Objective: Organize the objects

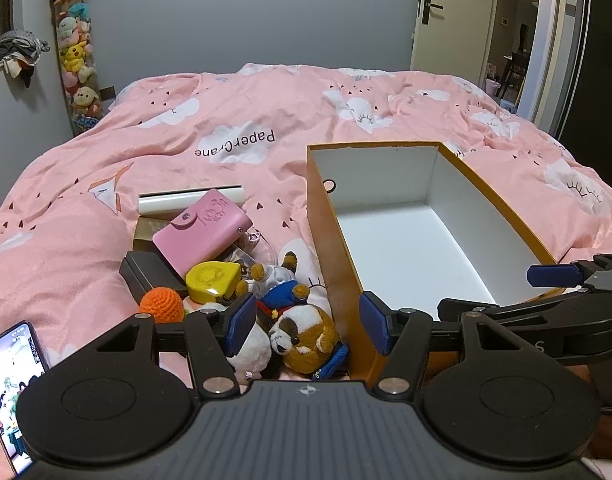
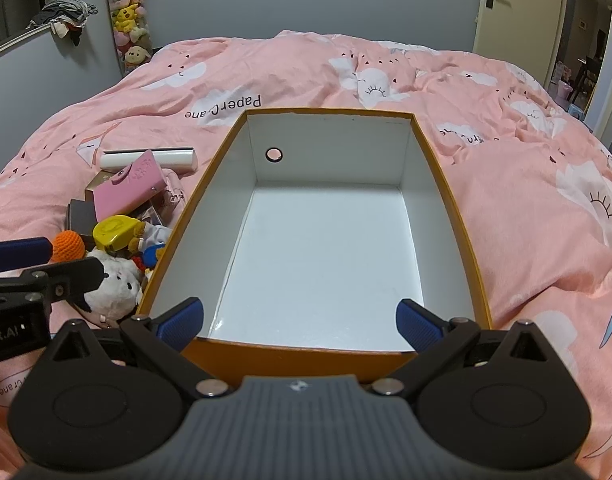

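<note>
An orange box (image 1: 326, 216) with a white, empty inside (image 2: 322, 248) lies on the pink duvet. Left of it is a pile: a brown-and-white plush dog (image 1: 306, 336), a white plush (image 2: 114, 284), a small bear in blue (image 1: 278, 288), a yellow case (image 1: 212, 280), an orange crochet ball (image 1: 161, 305), a pink card holder (image 1: 202, 228), a black box (image 1: 146, 272) and a white tube (image 1: 186, 200). My left gripper (image 1: 308, 328) is open, its pads either side of the plush dog without pressing it. My right gripper (image 2: 300, 322) stands open and empty over the box's near end.
A phone (image 1: 10, 380) with a lit screen lies at the lower left. A tall clear tube of plush toys (image 1: 76, 60) stands against the far wall. An open door (image 1: 446, 16) is at the back right. Clothes (image 2: 66, 12) hang on a ledge at the left.
</note>
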`<action>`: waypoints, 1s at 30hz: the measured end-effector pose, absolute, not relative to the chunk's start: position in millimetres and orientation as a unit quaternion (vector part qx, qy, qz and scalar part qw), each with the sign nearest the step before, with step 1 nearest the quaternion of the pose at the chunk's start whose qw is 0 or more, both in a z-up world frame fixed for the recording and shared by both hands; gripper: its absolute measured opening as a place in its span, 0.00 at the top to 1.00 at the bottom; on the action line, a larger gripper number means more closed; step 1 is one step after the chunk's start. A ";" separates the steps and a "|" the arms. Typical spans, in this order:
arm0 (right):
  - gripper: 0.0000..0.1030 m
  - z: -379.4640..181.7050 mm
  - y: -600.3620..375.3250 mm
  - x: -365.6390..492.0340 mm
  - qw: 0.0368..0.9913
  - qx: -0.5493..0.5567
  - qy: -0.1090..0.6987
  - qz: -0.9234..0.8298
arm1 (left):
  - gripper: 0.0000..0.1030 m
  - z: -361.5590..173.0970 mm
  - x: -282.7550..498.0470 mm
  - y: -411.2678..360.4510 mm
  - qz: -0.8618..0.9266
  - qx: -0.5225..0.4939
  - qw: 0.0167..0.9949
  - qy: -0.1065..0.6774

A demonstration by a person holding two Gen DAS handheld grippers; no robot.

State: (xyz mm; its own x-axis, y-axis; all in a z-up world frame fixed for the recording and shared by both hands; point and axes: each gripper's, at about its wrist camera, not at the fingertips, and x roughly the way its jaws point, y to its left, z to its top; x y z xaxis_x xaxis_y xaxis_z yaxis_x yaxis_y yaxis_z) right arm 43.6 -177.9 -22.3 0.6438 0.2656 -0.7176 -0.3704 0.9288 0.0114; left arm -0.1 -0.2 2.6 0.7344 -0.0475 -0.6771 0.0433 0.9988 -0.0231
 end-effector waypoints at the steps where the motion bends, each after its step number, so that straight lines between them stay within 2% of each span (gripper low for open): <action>1: 0.01 -22.2 -178.2 43.3 0.904 -0.068 0.384 0.175 | 0.32 2.9 -0.3 -0.6 -0.024 -0.002 0.931 0.363; 30: 0.01 -21.8 -179.8 44.6 0.902 -0.063 0.391 0.174 | 0.32 3.6 -0.5 0.4 -0.027 -0.006 0.931 0.363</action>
State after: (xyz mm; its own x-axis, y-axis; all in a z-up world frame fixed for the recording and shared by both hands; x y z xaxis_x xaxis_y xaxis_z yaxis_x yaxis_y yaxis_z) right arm 44.6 -179.8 -21.8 0.6342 0.2650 -0.7263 -0.3637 0.9313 0.0222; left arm -0.5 0.4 3.6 0.7349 -0.0541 -0.6761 0.0461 0.9985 -0.0298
